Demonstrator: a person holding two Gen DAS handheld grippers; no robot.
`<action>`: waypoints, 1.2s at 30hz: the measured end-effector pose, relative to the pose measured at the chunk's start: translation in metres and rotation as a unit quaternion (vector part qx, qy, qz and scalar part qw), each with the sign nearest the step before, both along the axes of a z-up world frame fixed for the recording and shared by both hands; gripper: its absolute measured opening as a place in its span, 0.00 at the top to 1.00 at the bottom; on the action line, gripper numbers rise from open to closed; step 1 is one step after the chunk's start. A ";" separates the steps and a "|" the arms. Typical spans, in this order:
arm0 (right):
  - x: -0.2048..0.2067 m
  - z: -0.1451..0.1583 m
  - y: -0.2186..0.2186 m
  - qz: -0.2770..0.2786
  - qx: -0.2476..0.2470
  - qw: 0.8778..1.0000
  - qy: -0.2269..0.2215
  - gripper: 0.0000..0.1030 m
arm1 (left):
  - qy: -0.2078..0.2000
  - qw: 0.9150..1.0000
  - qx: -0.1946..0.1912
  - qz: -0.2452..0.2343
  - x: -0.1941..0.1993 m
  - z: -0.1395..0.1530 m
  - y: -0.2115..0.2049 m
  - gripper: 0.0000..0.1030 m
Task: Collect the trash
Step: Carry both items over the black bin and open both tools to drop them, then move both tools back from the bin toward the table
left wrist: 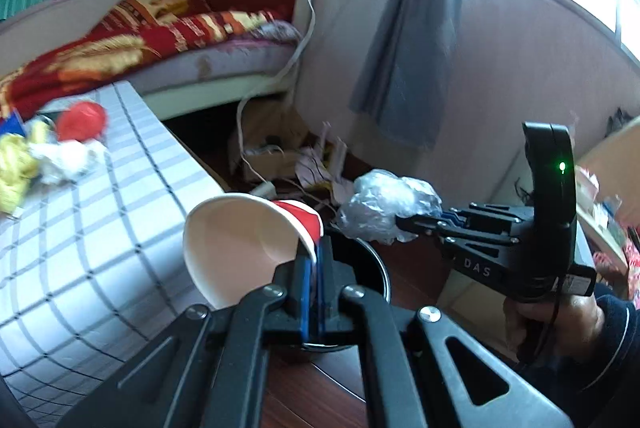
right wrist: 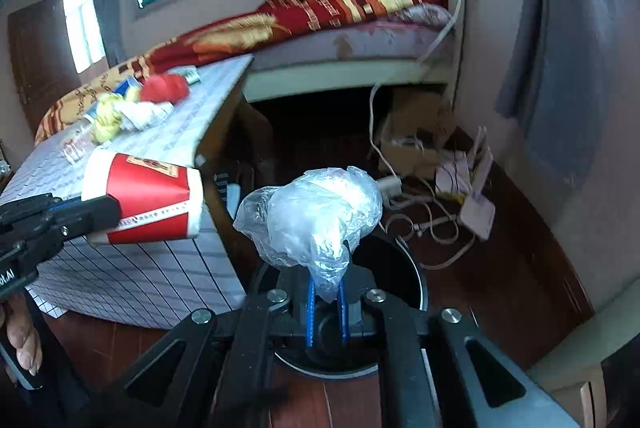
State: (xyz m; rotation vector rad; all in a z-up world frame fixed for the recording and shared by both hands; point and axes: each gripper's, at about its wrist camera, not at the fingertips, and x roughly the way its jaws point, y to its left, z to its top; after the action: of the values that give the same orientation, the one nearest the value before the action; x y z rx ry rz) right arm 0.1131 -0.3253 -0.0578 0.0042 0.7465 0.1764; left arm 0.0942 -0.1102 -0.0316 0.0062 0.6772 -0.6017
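The table, covered in a white cloth with a thin dark grid, stands left of both grippers, its corner just beside the round black trash bin on the dark wooden floor. The bin's rim is a thin pale ring and its inside is dark; most of it is hidden behind the gripper bodies. On the tabletop, well apart from the grippers, lies more trash: a crumpled red wrapper, yellow and white scraps.

The left gripper is clamped on the rim of a paper cup, which lies tilted on its side above the bin's left edge. The cup is smooth white inside, red with a white band outside.

The right gripper is closed on the lower tail of a crumpled clear plastic bag, a glossy, wrinkled lump held above the bin opening, just right of the cup.
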 end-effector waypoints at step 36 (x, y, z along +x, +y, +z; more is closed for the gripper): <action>0.023 -0.086 -0.026 -0.033 -0.043 0.994 0.092 0.00 | 0.071 0.988 0.091 0.100 0.010 -0.062 0.009 0.01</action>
State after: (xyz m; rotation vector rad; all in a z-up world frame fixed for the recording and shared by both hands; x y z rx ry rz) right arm 0.1356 -0.3516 -0.1435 -0.0371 0.9365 0.0823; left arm 0.1045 -0.1010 -0.0939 0.0645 0.8576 -0.3474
